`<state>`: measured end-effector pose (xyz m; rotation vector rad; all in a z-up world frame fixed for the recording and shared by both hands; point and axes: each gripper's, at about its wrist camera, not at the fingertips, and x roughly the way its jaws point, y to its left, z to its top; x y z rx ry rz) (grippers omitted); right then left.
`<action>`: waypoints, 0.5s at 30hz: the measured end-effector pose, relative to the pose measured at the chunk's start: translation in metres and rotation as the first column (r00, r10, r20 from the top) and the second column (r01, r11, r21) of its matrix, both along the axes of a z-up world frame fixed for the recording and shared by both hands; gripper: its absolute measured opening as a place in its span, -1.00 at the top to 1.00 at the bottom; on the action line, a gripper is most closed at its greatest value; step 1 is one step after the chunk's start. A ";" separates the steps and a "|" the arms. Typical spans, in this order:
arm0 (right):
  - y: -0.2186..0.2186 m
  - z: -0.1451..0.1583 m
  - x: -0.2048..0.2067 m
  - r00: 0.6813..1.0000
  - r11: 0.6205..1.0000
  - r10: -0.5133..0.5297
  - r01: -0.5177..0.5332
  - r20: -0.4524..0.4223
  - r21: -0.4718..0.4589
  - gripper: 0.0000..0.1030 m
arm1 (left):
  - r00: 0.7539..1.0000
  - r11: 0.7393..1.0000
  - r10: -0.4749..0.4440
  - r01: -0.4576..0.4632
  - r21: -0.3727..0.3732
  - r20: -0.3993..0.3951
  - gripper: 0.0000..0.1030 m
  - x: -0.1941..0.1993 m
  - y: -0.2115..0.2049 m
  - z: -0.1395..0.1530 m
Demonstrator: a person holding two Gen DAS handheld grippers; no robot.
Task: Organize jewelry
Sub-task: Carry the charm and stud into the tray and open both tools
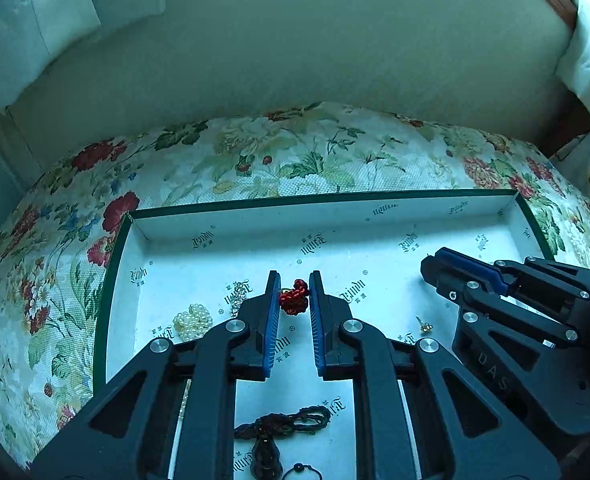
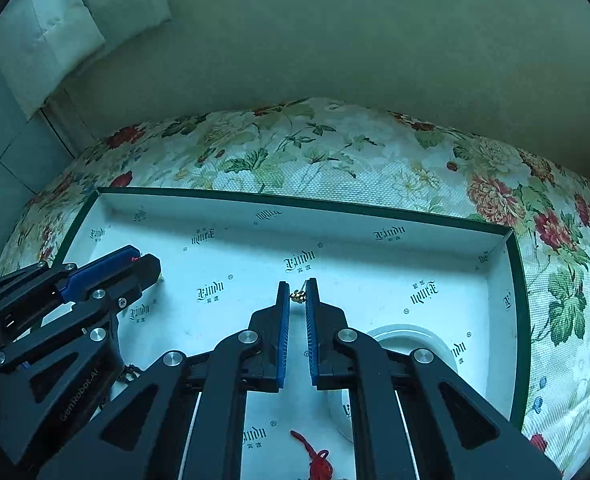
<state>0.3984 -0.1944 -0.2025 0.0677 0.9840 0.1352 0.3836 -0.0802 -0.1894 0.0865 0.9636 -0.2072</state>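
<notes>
A white printed tray [image 1: 375, 216] lies on a floral cloth. In the left wrist view my left gripper [image 1: 295, 280] has its jaws a little apart around a red knotted cord ornament [image 1: 294, 298], which touches the left pad. A pearl cluster [image 1: 193, 321], a silvery chain [image 1: 237, 294], a small gold earring [image 1: 423, 325] and a dark cord pendant [image 1: 279, 428] lie in the tray. In the right wrist view my right gripper [image 2: 297, 286] holds a small gold earring [image 2: 298, 297] between its near-closed tips. A red tassel [image 2: 317, 458] lies below it.
A white round dish [image 2: 411, 338] sits in the tray right of my right gripper. The tray [image 2: 515, 280] has raised green-edged walls. The floral cloth [image 1: 255, 152] covers a rounded surface against a plain wall. The right gripper [image 1: 495, 280] shows at the right of the left view.
</notes>
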 end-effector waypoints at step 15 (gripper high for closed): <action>-0.006 0.006 0.005 0.999 0.999 -0.040 0.040 0.009 0.000 -0.06 | 1.000 1.000 0.012 -0.012 -0.004 -0.018 0.38 0.004 0.002 -0.002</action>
